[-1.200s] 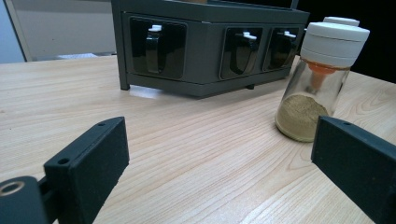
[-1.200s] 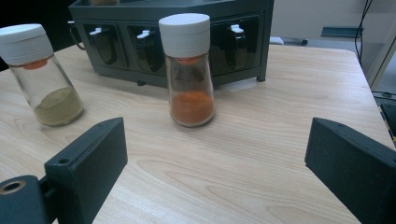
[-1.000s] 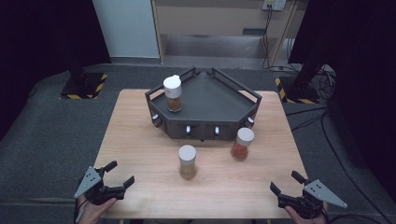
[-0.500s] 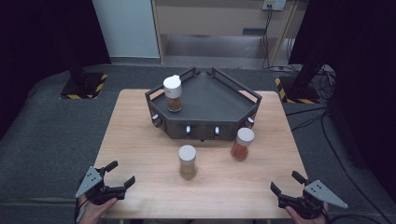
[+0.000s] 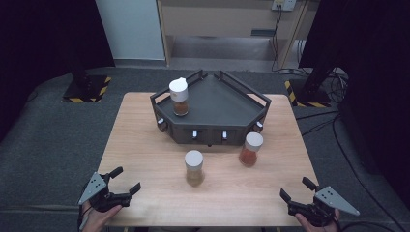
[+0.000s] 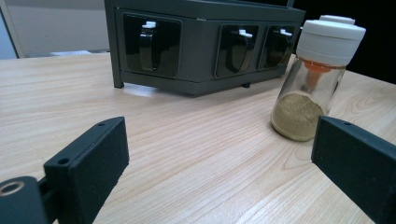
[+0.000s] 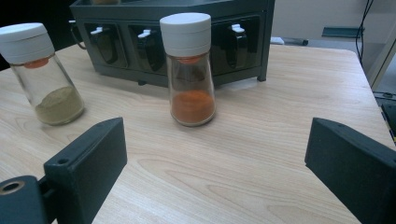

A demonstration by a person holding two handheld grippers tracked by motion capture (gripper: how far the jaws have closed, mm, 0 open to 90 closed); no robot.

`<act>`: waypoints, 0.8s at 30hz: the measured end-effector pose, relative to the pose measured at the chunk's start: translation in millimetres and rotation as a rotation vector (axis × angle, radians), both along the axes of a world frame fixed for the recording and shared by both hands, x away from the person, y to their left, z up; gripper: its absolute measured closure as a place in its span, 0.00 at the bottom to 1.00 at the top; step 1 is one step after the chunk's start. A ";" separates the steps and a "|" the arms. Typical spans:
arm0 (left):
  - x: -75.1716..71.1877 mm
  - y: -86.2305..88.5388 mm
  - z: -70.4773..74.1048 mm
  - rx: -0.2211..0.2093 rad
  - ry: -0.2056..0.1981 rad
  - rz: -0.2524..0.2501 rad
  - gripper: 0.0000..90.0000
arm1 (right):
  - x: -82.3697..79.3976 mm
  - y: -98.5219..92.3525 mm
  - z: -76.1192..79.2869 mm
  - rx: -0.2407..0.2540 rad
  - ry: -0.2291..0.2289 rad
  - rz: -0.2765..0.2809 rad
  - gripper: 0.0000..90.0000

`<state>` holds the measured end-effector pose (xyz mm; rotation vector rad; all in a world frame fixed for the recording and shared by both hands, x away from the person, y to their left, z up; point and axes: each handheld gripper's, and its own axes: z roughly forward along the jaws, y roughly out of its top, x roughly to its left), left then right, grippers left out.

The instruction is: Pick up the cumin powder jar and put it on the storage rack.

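On the pale wooden table [image 5: 145, 145], nothing has moved in the last second: the left gripper [image 5: 126, 186] at seven o'clock and the right gripper [image 5: 296, 189] at five o'clock wait, jaws spread, empty. Ahead stand the olive-powder jar [image 5: 194, 167] and orange-powder jar [image 5: 251, 149], ungrasped. Beyond, at twelve o'clock, the rack [image 5: 227, 99] carries a third jar [image 5: 178, 96].

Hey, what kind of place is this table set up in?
Probably a lab or recording studio, not a kitchen. Black curtains hang on both sides, stand bases with yellow-black hazard tape sit on grey carpet, and cables run from a wall socket behind the light wooden table with its dark grey spice rack.
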<state>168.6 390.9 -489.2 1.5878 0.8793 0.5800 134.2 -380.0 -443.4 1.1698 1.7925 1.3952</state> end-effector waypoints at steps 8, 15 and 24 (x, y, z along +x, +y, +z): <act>-0.1 -1.6 0.3 0.001 0.001 -0.004 0.03 | 0.3 0.8 0.0 -0.004 -0.004 0.002 0.06; -0.2 -3.0 0.8 0.000 0.005 0.005 0.02 | 4.3 2.8 2.3 0.001 0.002 -0.006 0.04; -0.2 -6.6 1.5 0.005 0.005 0.007 0.01 | 13.5 7.6 9.5 -0.004 -0.003 0.005 0.03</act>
